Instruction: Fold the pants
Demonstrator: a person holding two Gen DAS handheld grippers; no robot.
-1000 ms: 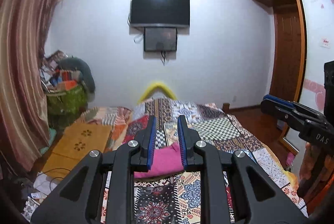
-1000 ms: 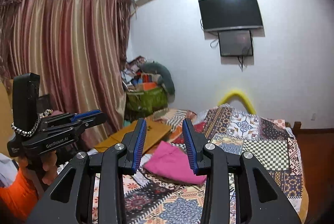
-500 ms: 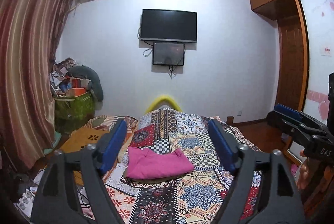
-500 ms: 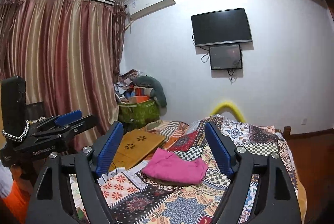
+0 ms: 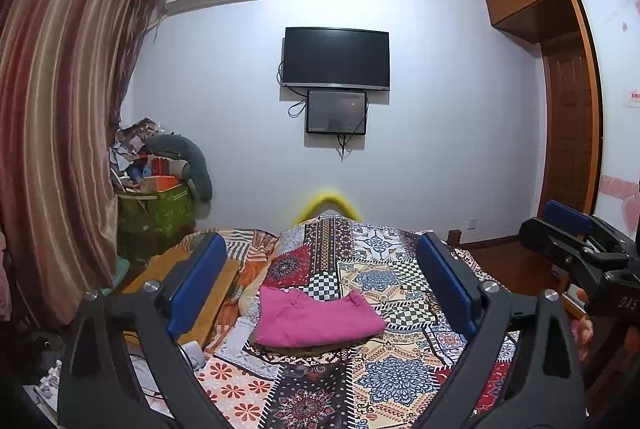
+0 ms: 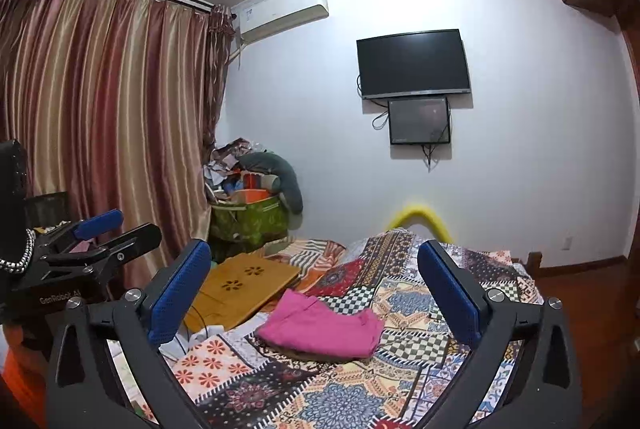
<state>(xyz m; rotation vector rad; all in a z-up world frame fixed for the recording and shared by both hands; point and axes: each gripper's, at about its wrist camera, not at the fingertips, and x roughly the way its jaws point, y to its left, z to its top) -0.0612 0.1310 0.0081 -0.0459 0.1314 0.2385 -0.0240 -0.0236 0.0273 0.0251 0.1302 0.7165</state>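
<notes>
- A patchwork bedspread point(image 5: 384, 281) of many colours covers the bed.
- A black flat television point(image 5: 336, 58) hangs on the white wall, with a smaller dark screen point(image 5: 337, 111) just below it.
- A white air conditioner point(image 6: 282, 14) sits high beside striped reddish curtains point(image 6: 104, 117).
- A green basket point(image 6: 250, 219) heaped with clutter stands in the corner.
- A wooden lap desk point(image 6: 240, 287) lies beside the bed.

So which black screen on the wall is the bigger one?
The top screen is bigger. The small screen hangs right beneath it, narrower, with a cable dangling below.
</notes>
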